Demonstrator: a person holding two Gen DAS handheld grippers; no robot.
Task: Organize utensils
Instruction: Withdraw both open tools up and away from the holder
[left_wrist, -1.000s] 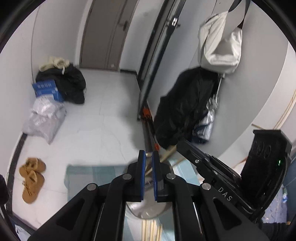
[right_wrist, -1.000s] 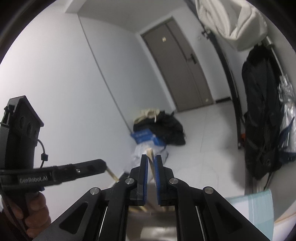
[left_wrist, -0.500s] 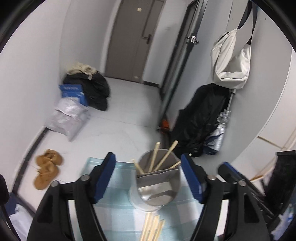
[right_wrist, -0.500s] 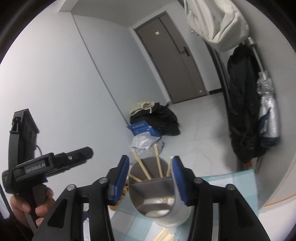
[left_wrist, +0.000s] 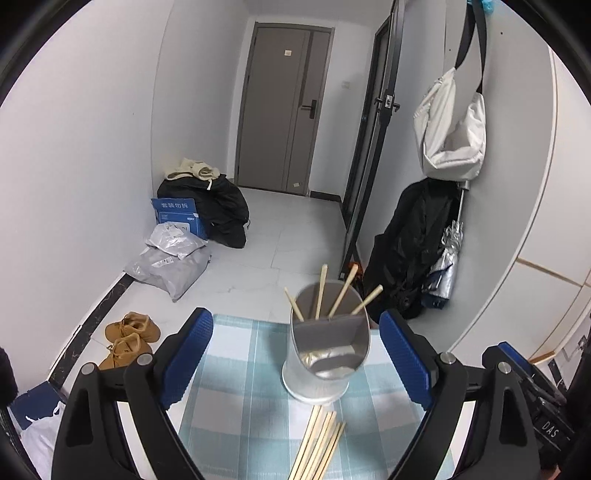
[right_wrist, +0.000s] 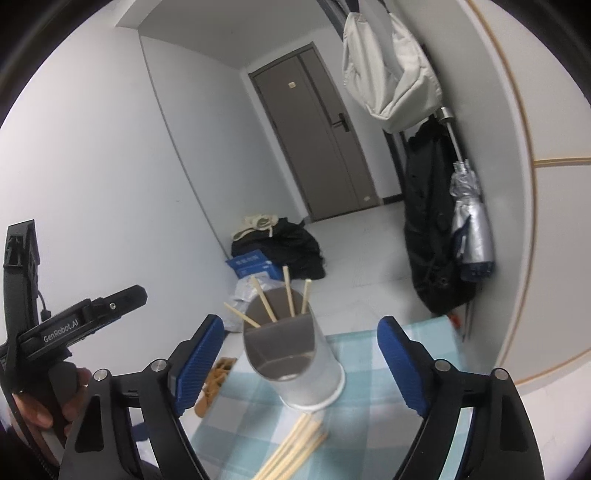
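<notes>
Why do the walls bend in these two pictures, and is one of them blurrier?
Both views come through fisheye lenses, hence the bowed walls and dark round edge. Left wrist view: sharp, with bright reflections inside the metal cup and crisp loose chopsticks. Right wrist view: the cup, the chopsticks and the checked cloth are smeared, probably by motion; the door is clearer.

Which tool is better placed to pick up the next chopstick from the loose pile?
Probably left. In its view the chopstick pile lies centred between its opening jaws, below the metal holder. For the right tool the pile sits left of centre. Both are empty.
</notes>
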